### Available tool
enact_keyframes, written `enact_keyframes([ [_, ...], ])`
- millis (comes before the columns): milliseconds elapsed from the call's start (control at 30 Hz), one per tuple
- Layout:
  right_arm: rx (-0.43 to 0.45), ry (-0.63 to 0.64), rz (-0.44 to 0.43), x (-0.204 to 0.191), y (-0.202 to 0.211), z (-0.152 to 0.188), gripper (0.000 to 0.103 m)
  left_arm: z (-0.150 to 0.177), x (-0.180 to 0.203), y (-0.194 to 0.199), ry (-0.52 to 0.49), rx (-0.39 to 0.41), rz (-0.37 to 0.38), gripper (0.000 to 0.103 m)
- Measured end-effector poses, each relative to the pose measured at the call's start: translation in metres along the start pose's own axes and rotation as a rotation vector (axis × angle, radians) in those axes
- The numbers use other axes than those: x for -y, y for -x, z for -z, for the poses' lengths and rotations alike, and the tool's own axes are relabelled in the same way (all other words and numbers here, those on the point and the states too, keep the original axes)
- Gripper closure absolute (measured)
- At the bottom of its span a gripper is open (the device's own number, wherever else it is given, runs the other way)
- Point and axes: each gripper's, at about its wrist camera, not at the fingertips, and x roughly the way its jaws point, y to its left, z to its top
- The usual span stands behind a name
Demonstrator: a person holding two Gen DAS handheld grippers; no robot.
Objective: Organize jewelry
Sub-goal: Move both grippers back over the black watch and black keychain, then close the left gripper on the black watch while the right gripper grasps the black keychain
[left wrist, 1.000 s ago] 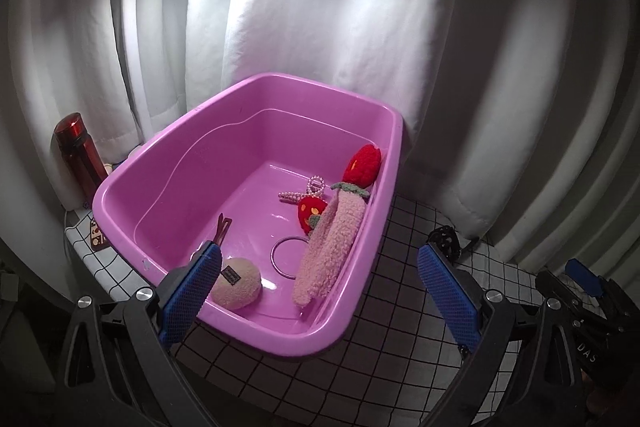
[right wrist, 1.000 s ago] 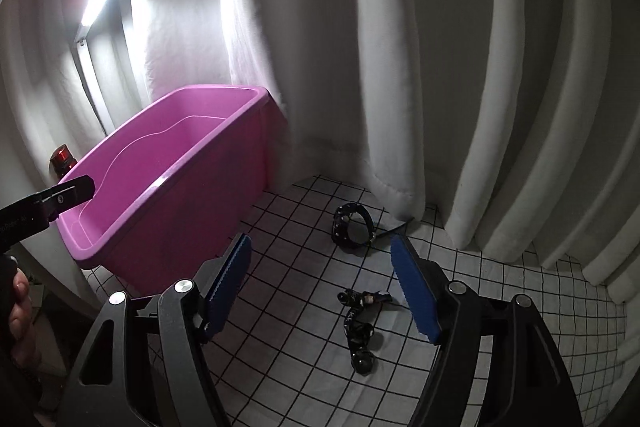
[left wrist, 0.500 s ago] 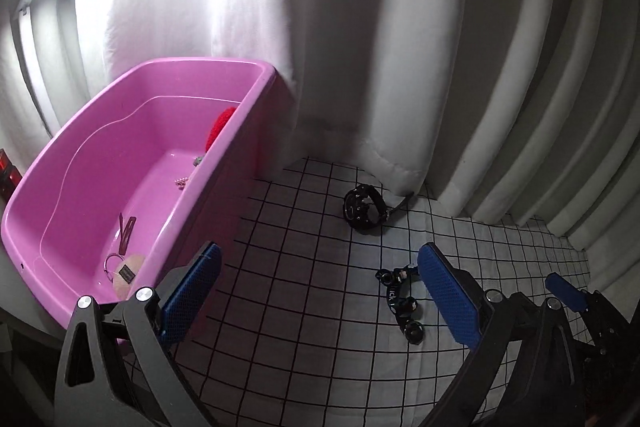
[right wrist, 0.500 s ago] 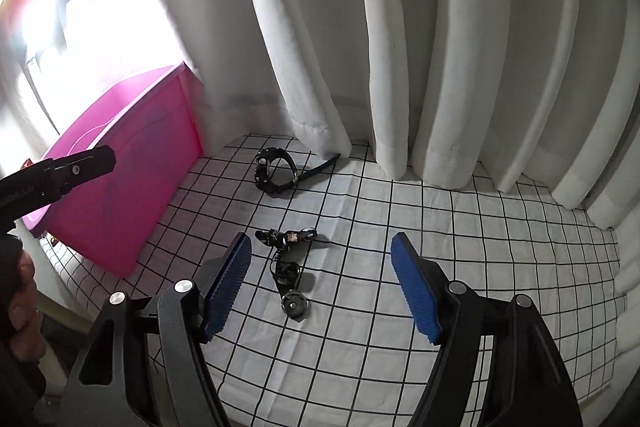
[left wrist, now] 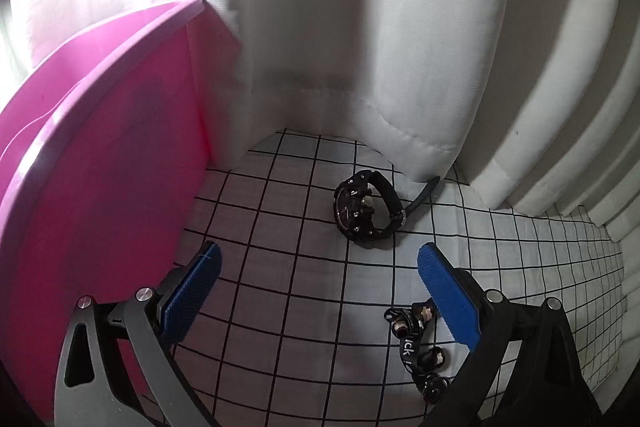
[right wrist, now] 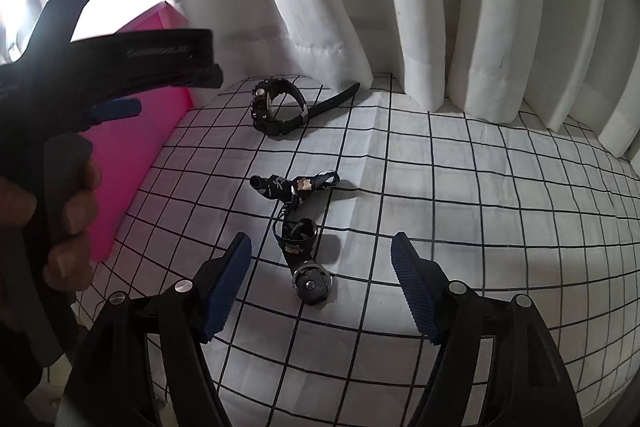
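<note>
A: Watch (left wrist: 366, 209) position? Gripper status?

B: Left gripper (left wrist: 318, 301) fingers apart, empty, aimed at it, likely lining up a grasp. Right gripper (right wrist: 322, 281) spread over strap charm (right wrist: 298, 223). Watch lies on grid cloth (right wrist: 480, 187) near pink tub (left wrist: 100, 131), the probable destination

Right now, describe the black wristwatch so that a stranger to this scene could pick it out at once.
Start from the big pink plastic tub on the white black-gridded cloth and look towards the white curtain. The chunky black wristwatch lies at the curtain's hem, buckled into a loop, its strap tail pointing under the folds. The black ribbon lanyard with a metal clasp nearer the grippers is thin and tangled.
</note>
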Motion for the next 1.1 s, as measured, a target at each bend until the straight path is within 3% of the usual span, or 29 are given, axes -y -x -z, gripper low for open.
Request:
enact_keyframes([
  [367,-0.014,0.022,0.049,-0.019,-0.046,0.013,0.034,-0.011,0.011,-0.069,-0.053,-0.032,-0.028,0.006],
  [1100,0.004,0.045,0.140,-0.021,-0.073,0.009,0.034,-0.026,0.012,-0.125,-0.074,-0.071,-0.054,0.006],
])
